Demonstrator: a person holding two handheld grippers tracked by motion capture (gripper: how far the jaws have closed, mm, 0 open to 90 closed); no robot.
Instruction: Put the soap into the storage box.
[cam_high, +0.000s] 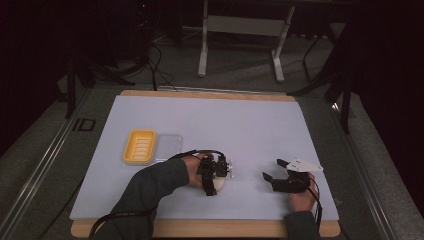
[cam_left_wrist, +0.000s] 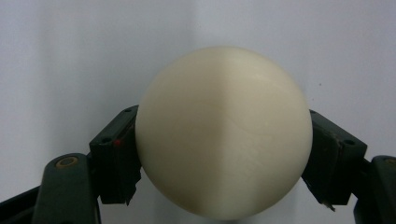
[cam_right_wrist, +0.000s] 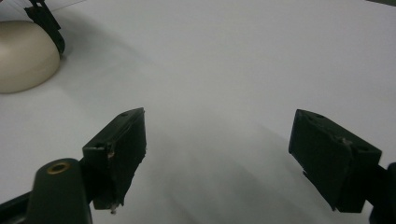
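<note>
High view, going left to right: a yellow soap dish (cam_high: 139, 146) sits on the white table (cam_high: 250, 125), with a clear lid (cam_high: 169, 145) lying flat just beside it on its right. Then comes the left gripper (cam_high: 216, 181), tilted down at the near-middle of the table and pinching a cream-coloured, rounded bar of soap (cam_high: 218, 186) that looks to be resting on the surface. In the left gripper view the soap (cam_left_wrist: 223, 133) sits right between the two black jaws, both pads pressed against its sides. Off to the right, well apart from the soap, the right gripper (cam_high: 274, 169) is low over bare table with its jaws spread wide and nothing between them. The right gripper view has the soap (cam_right_wrist: 25, 55) at the far left edge.
</note>
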